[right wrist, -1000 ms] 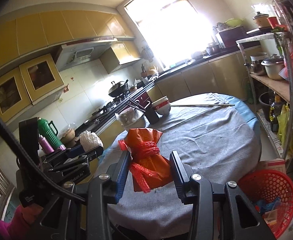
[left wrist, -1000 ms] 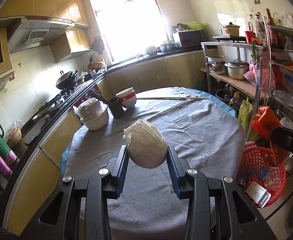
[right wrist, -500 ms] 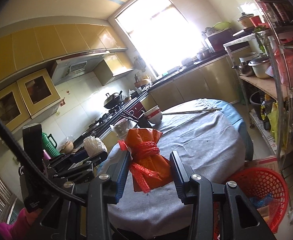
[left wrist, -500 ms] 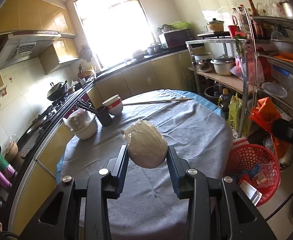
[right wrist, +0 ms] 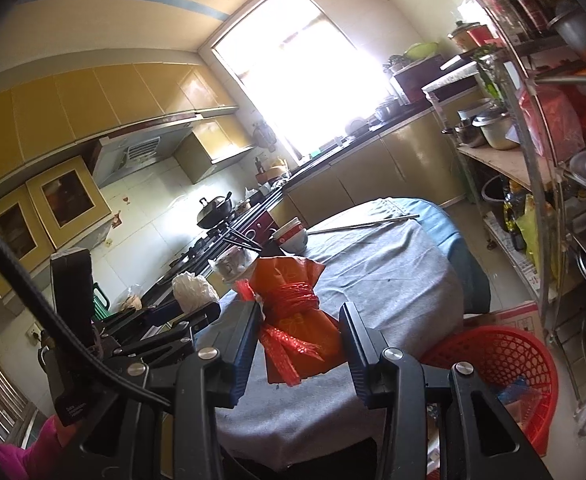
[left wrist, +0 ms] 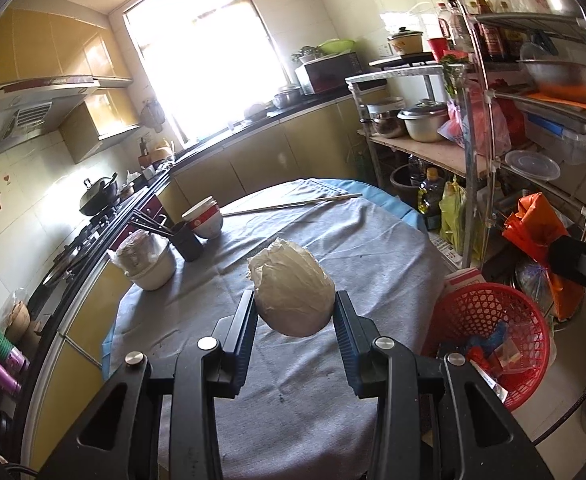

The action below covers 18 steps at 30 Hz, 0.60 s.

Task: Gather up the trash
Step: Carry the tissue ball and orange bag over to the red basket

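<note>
My left gripper (left wrist: pixel 295 300) is shut on a crumpled white plastic bag (left wrist: pixel 291 286), carried above the round table with the grey cloth (left wrist: pixel 373 248). In the right wrist view my right gripper (right wrist: pixel 301 312) is shut on an orange plastic bag (right wrist: pixel 299 312) tied with a red strip. The left gripper (right wrist: pixel 197 306) with its white bag (right wrist: pixel 193 290) shows at that view's left. The orange bag (left wrist: pixel 537 236) and the right gripper's body also show at the right edge of the left wrist view. A red mesh basket (left wrist: pixel 489 320) (right wrist: pixel 505 356) with trash inside stands on the floor by the table.
On the table's far side stand a covered white bowl (left wrist: pixel 149 264), a dark cup with chopsticks (left wrist: pixel 187 238), stacked bowls (left wrist: pixel 205 218) and a long stick (left wrist: pixel 293 206). A metal shelf rack (left wrist: pixel 489 140) with pots rises on the right. The counter and stove (left wrist: pixel 101 196) run along the left.
Both grippers have drawn back from the table with their bags still held, and both have rolled a little. The red basket now shows nearer and lower right in each view.
</note>
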Each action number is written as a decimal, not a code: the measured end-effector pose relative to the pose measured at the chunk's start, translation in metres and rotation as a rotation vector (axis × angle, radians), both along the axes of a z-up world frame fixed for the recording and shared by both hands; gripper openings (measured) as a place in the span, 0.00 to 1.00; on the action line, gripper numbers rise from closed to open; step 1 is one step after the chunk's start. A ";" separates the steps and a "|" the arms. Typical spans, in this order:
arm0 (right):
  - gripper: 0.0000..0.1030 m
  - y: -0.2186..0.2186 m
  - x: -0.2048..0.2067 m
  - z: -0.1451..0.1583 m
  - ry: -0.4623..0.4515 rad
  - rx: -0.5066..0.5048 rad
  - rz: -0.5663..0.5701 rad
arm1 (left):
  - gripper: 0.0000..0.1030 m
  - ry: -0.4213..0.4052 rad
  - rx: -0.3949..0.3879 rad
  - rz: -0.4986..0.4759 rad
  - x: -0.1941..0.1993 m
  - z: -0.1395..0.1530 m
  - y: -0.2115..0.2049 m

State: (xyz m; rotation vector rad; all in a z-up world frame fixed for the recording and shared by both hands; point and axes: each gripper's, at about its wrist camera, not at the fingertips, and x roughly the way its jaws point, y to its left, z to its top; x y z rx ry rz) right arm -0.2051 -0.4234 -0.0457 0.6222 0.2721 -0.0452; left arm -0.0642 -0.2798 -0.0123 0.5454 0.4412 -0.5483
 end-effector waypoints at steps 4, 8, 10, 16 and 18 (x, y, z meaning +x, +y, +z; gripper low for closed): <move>0.42 -0.010 -0.009 -0.006 0.003 0.017 -0.018 | 0.39 -0.004 0.014 -0.015 -0.005 -0.002 -0.011; 0.42 -0.019 -0.018 -0.013 0.003 0.036 -0.032 | 0.39 -0.012 0.030 -0.030 -0.010 -0.004 -0.023; 0.42 -0.023 -0.022 -0.015 0.004 0.042 -0.040 | 0.39 -0.013 0.037 -0.039 -0.013 -0.005 -0.028; 0.42 -0.036 -0.037 -0.021 0.004 0.066 -0.069 | 0.39 -0.018 0.054 -0.067 -0.022 -0.008 -0.043; 0.42 -0.042 -0.042 -0.025 0.005 0.078 -0.082 | 0.39 -0.021 0.061 -0.077 -0.025 -0.010 -0.048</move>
